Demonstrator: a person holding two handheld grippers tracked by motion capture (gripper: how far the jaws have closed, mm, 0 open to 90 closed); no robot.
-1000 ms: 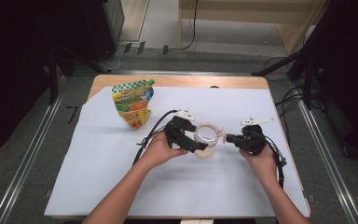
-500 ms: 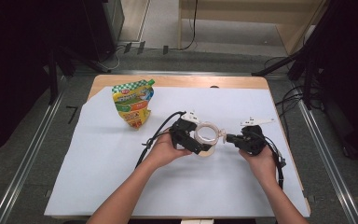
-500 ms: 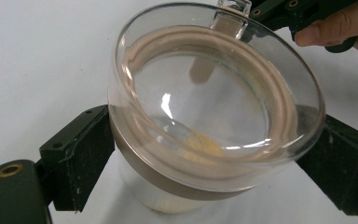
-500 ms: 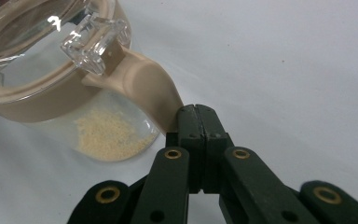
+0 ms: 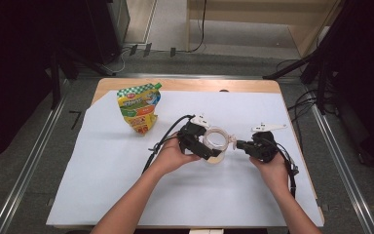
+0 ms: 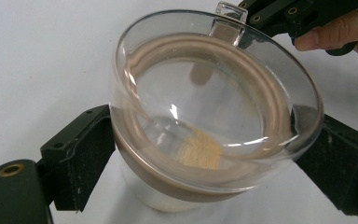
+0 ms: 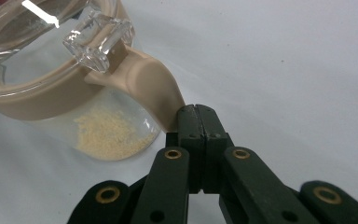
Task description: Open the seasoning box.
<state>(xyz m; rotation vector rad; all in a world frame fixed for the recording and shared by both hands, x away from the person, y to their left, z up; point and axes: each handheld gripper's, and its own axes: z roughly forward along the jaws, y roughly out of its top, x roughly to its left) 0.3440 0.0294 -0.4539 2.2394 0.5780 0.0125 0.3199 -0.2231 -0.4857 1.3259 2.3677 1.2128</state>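
Two hand-held grippers are working a lidded glass jar (image 5: 215, 145) near the middle of the white sheet (image 5: 102, 185) covering the table (image 5: 185, 85), with a printed refill pouch (image 5: 139, 107) standing well apart toward the far left corner. The step in hand is judged to be opening the jar: the left gripper (image 6: 209, 154) is bracing the body, its jaws spread wide and pressing the tan band below the lid from either side, while the right gripper (image 7: 196, 122) is pinching the tip of the tan flexible tab (image 7: 154, 91), its jaws drawn fully together on it. The next move is judged to call for a steady pull or lift on that tab while the left gripper is keeping the jar from tipping or sliding. The jar itself is showing a clear domed lid (image 6: 214, 100) with a small clear square handle (image 7: 98, 39), a tan sealing ring (image 7: 46, 100), and a thin layer of pale yellow granules (image 7: 109, 133) lying at the bottom.
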